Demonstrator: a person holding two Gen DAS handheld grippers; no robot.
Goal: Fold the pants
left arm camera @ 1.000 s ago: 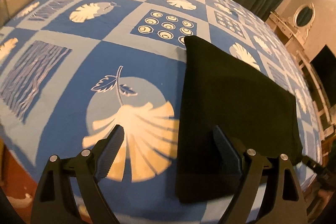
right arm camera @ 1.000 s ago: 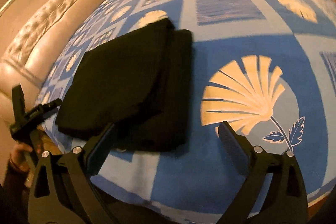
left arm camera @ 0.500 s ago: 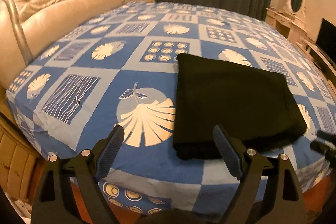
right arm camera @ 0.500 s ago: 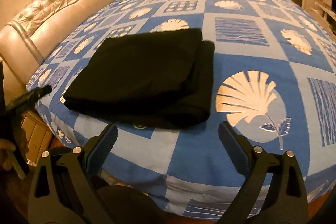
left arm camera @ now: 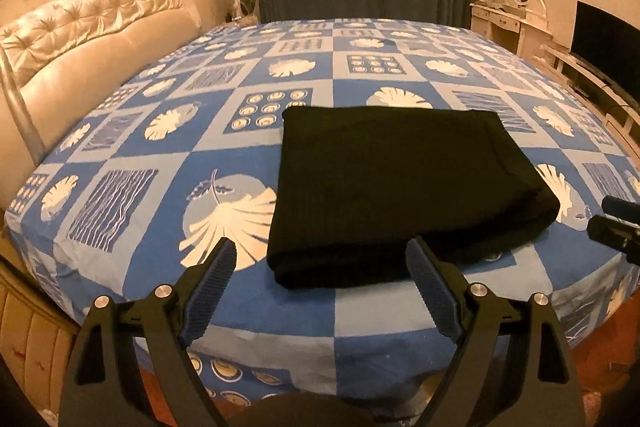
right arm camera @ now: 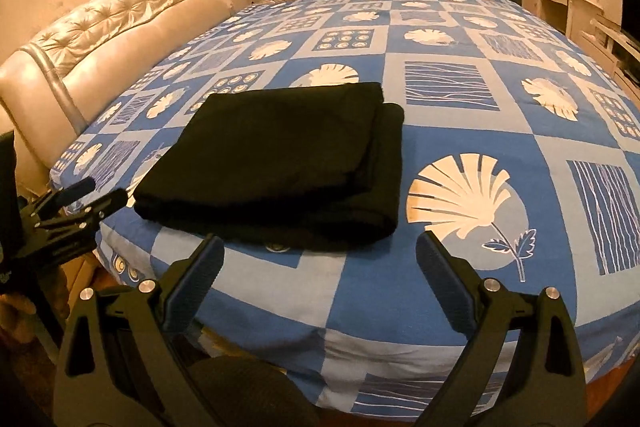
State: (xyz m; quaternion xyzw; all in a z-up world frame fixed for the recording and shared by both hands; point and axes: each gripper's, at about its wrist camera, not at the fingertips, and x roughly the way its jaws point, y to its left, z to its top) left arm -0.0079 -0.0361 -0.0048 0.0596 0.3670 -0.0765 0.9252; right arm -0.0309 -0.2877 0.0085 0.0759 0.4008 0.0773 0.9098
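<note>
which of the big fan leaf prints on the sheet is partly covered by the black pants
The white fan leaf at the far edge of the folded pants: its lower part is hidden. The large stemmed one on their right lies fully exposed.

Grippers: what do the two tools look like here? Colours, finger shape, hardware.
Both match. The left tool and right tool have matte black angular frames with triangular cut-outs and round silver bolt heads at the joints. Each carries two long flat fingers faced with dark blue ribbed pads. No cables, labels or sleeves show.
</note>
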